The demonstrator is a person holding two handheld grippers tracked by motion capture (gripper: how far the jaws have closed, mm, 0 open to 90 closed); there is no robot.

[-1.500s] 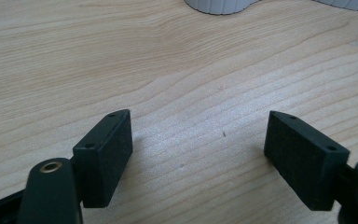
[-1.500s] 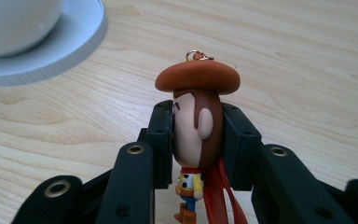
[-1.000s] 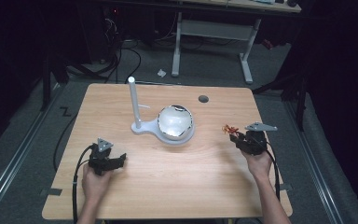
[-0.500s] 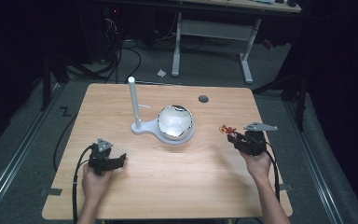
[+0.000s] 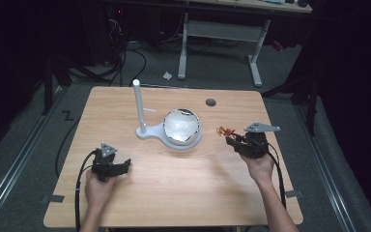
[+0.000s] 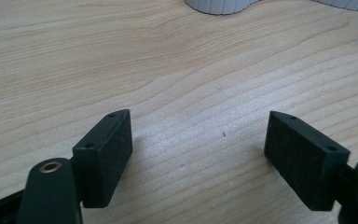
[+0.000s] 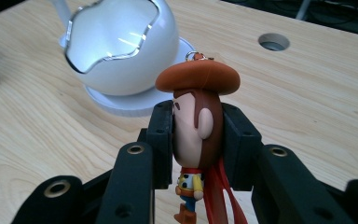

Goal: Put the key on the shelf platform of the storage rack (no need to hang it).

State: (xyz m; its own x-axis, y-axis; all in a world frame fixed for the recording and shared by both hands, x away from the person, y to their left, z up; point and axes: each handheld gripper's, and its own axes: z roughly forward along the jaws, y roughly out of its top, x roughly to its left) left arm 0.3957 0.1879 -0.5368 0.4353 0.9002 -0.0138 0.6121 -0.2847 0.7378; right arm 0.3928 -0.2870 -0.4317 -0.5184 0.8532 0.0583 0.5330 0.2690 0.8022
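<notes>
Meanwhile the pale wooden table [image 5: 174,193] and the white stand with its upright post and egg-shaped bowl [image 5: 181,126] sit as before; the left gripper [image 5: 118,166] rests wide open on the wood. Only the right gripper [image 5: 232,140] has moved, edging toward the bowl, its pads clamping the cowboy-figure keychain with the brown hat [image 7: 197,121] by the head; probably the carry is under way.

Cowboy figure [image 7: 196,126]: brown hat, yellow shirt, red strap. Egg-shaped stand [image 7: 121,51]: white, chrome rim. Counter [image 7: 307,107]: pale wood grain. Jaws: black.
</notes>
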